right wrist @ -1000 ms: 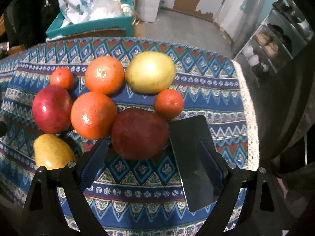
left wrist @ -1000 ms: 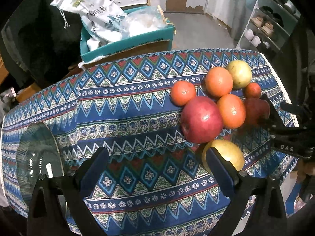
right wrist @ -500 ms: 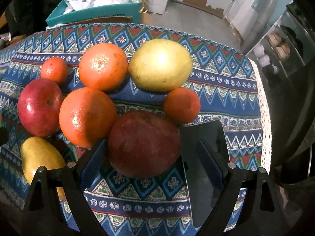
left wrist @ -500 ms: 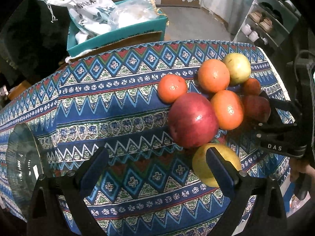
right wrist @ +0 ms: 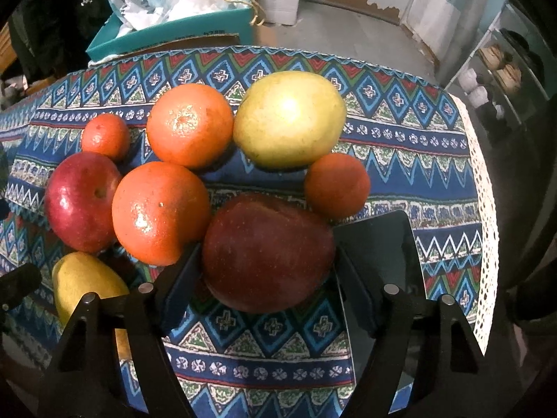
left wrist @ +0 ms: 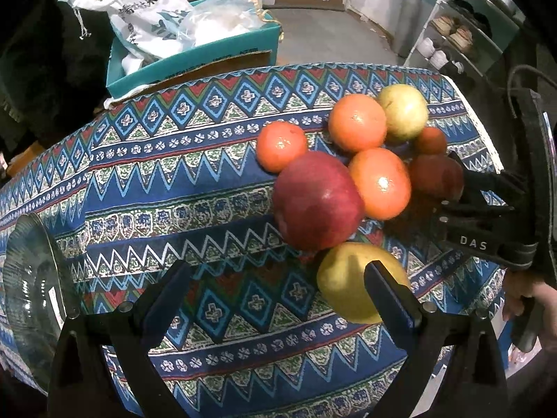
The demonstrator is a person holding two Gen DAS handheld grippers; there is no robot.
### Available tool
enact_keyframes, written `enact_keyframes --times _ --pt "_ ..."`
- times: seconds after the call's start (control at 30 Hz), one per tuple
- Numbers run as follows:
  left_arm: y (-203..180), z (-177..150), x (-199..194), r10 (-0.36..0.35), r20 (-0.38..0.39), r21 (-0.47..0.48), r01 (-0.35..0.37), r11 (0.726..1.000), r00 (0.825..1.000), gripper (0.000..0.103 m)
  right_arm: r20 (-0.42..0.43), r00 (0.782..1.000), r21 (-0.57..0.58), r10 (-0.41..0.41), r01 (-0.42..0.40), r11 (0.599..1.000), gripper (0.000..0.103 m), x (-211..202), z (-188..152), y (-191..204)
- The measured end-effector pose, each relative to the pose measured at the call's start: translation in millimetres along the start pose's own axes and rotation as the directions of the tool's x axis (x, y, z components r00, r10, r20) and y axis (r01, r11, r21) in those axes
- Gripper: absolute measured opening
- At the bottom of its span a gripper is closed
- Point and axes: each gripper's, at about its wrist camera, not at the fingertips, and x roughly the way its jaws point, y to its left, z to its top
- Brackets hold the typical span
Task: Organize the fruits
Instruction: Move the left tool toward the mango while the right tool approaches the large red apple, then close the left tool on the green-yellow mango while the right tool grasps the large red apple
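Several fruits lie clustered on the patterned cloth. In the right wrist view my right gripper (right wrist: 266,278) has its jaws on either side of a dark red apple (right wrist: 268,252), close to its sides; whether they press it I cannot tell. Around it lie two oranges (right wrist: 160,212), a yellow-green pear (right wrist: 289,118), two small tangerines (right wrist: 336,184), a bright red apple (right wrist: 81,202) and a yellow fruit (right wrist: 83,282). My left gripper (left wrist: 278,292) is open and empty above the cloth, its right finger in front of the yellow fruit (left wrist: 348,282). The red apple (left wrist: 316,202) lies just beyond.
A clear glass bowl (left wrist: 28,278) sits at the table's left edge. A teal box (left wrist: 195,59) with white bags stands behind the table. A shelf with shoes (left wrist: 452,41) is at the back right. The cloth's lace edge (right wrist: 484,244) marks the table's right side.
My right gripper has moved forward so the dark red apple now sits between its jaws. My left gripper has drifted closer to the fruit cluster.
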Motion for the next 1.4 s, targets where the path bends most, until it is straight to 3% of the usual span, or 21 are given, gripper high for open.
enact_keyframes --times 0.33,0.8,1.0,1.4 --pt "-27 -12 0 -0.037 -0.021 0.036 0.038 0.999 0.999 0.100 0.001 1.000 0.072 0.024 -0.024 0.997 0.075 -25 -33 -5" --pt "-64 -19 36 -0.039 -0.087 0.085 0.047 0.995 0.995 0.100 0.028 0.999 0.124 0.029 -0.032 0.992 0.076 -45 -60 -21" --pt "-72 -21 49 -0.081 -0.111 0.077 0.090 0.993 0.990 0.085 0.026 0.999 0.137 0.030 -0.033 0.990 0.076 -43 -62 -28" --pt "-67 -28 45 -0.094 -0.088 0.073 0.100 0.992 0.992 0.084 0.043 0.999 0.119 0.025 -0.030 0.992 0.076 -46 -61 -22"
